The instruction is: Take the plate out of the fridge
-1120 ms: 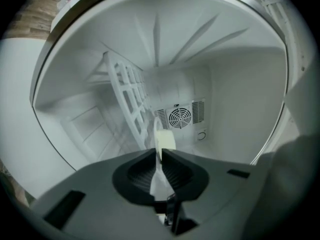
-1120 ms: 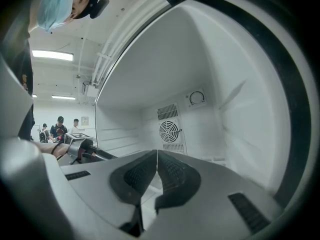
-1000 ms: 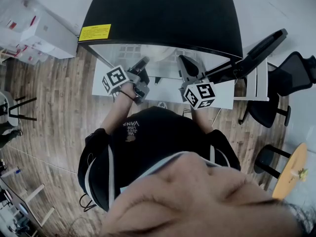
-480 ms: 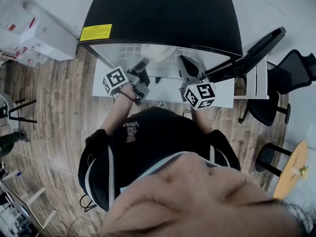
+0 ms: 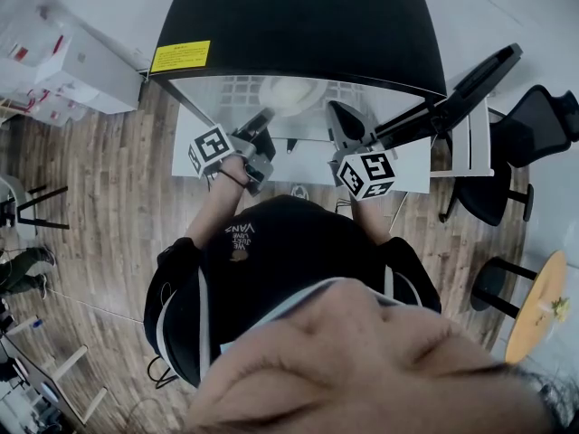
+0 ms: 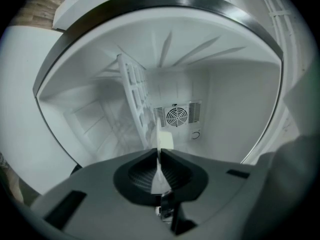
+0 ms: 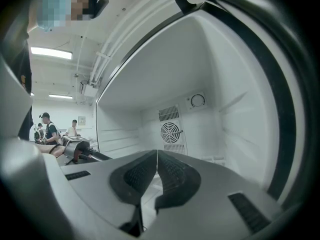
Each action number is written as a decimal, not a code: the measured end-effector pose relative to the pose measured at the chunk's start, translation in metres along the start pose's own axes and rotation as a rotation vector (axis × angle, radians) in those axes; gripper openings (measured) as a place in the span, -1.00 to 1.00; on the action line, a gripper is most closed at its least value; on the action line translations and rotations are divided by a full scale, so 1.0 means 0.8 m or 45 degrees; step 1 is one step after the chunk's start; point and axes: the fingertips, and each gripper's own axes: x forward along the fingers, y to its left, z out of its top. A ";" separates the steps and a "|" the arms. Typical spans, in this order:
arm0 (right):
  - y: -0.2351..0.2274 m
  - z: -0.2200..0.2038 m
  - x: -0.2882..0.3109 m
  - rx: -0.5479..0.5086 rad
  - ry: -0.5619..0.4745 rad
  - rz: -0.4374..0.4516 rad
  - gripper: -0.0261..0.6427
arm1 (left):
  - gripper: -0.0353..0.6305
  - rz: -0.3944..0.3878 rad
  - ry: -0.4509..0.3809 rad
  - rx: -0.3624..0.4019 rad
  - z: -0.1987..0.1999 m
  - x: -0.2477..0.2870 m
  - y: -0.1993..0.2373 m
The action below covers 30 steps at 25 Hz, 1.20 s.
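Left gripper (image 6: 158,153) is clamped on the plate (image 5: 289,93) rim inside the fridge (image 5: 298,25), right gripper (image 7: 156,154) closed on nothing; best to pull straight out, level and slow, clear of the shelf

Furnishings around a wood-plank floor (image 5: 109,206).
A black office chair (image 5: 547,120) stands at the right, near a round wooden table (image 5: 534,310), and white boxes (image 5: 54,57) sit at the upper left. In the right gripper view, people (image 7: 49,126) stand far off under ceiling strip lights (image 7: 50,52).
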 end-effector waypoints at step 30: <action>0.034 -0.008 -0.025 0.007 -0.012 -0.082 -0.89 | -0.79 -0.054 0.121 -0.032 -0.032 -0.053 0.001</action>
